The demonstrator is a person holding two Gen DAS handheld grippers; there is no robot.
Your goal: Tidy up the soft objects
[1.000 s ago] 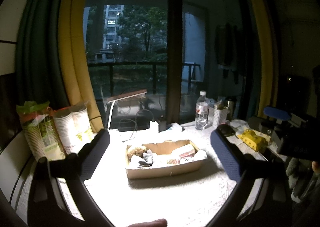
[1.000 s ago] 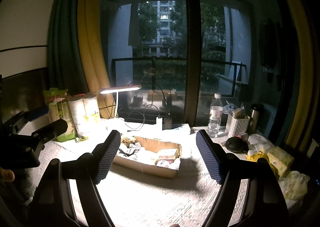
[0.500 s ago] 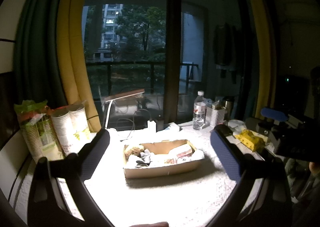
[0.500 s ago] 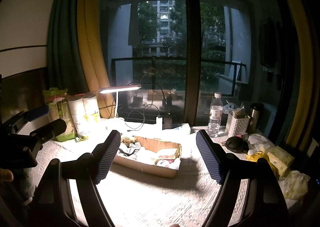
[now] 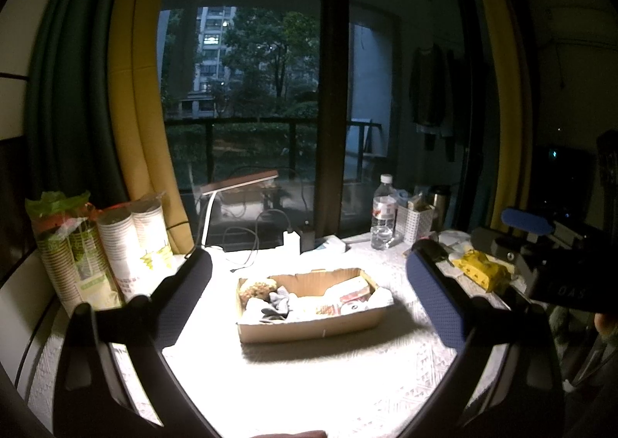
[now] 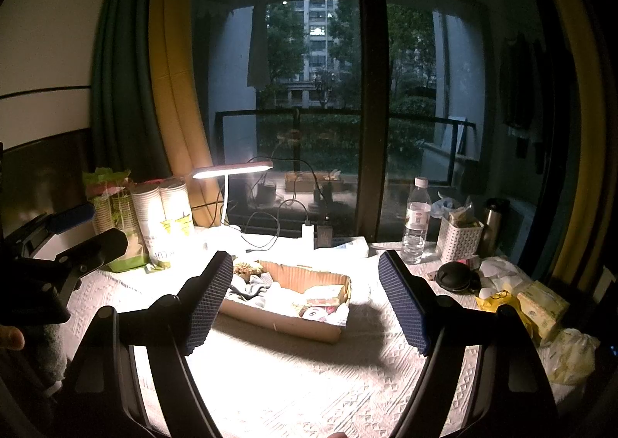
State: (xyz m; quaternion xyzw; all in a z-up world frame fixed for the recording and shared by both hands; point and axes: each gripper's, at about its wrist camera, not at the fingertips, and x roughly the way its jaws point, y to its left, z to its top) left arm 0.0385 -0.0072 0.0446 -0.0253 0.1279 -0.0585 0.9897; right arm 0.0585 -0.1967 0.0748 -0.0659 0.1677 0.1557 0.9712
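Right now your left gripper hangs above the near part of the table with its fingers spread wide and nothing between them, and your right gripper does the same, wide apart and empty. Both hover over the white patterned tablecloth, which glows brightly under the lamp.

Just beyond the fingertips, near the middle of the table, you have the shallow cardboard box. Inside it the soft things lie jumbled: a grey sock toward the left end, a nubbly tan plush item in the far left corner, white cloth in the middle, and red and white packets toward the right. What each packet is you cannot tell.

To the left of the box stand sleeves of stacked paper cups, some in green wrapping. To the right, near the table's edge, lie a yellow pack, a black round pouch and more yellowish packs.

Farther back, the lit desk lamp leans over the table from the left, with cables and a white charger behind the box. A water bottle and a white slotted basket stand at the far right. Past them are the dark window, yellow curtains and the balcony rail.
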